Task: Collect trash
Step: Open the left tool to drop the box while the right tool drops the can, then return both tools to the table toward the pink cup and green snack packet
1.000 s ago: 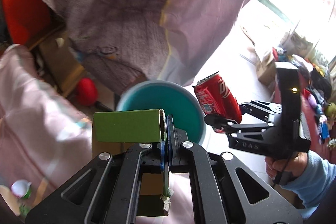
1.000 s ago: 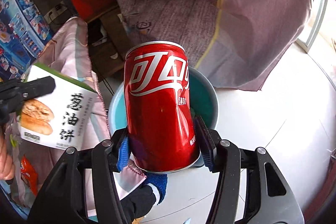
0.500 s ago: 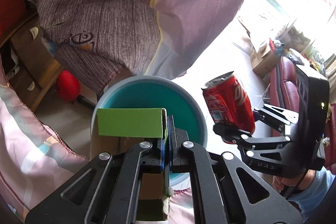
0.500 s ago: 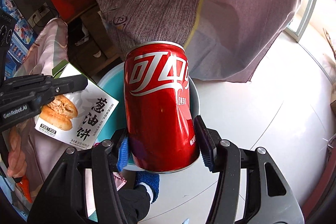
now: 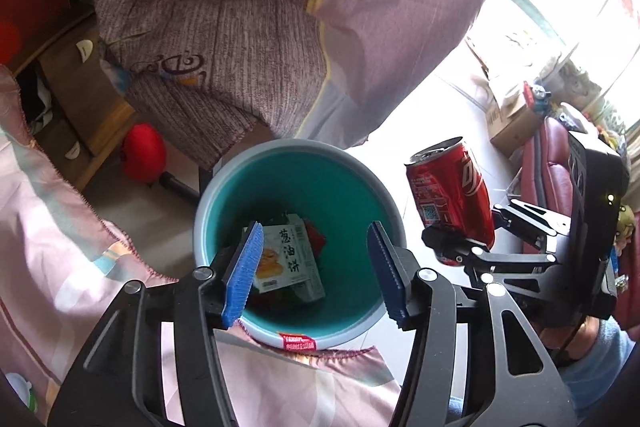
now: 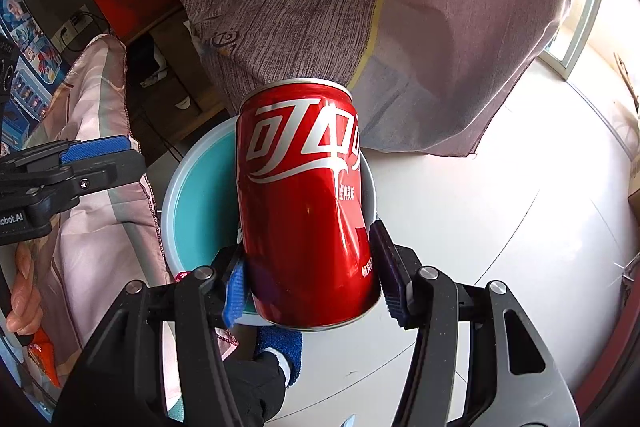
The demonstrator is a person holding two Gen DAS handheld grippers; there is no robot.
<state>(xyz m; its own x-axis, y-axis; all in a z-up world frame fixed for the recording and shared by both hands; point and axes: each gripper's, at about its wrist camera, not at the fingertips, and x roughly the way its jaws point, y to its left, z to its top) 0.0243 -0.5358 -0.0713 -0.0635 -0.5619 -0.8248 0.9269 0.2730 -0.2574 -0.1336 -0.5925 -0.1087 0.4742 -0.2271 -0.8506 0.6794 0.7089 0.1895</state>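
A: Item one, left gripper [image 5: 316,259]: what is it doing?
B: Its jaws have just been opening and are standing spread over the teal bin [image 5: 224,195], with nothing between the blue pads [image 5: 244,267].

A: Item two, food box [image 5: 290,259]?
B: It is lying inside the bin, near the bottom, printed face up, on top of some red wrappers that are too dark to read.

A: Item three, right gripper [image 6: 312,279]?
B: It is pinching the red soda can [image 6: 304,203] low on its body, one pad on each side; the can is standing upright but dented, and it is hanging over the bin's right rim in the right wrist view.

A: Item four, surroundings?
B: A purple-grey cloth [image 5: 248,27] is hanging behind the bin, its lower edge reaching down near the far rim. A pink striped fabric [image 5: 60,227] is draping along the bin's left and near rim. A red ball [image 5: 144,153] is sitting on the floor left of the bin. The white floor [image 6: 500,227] is running off to the right
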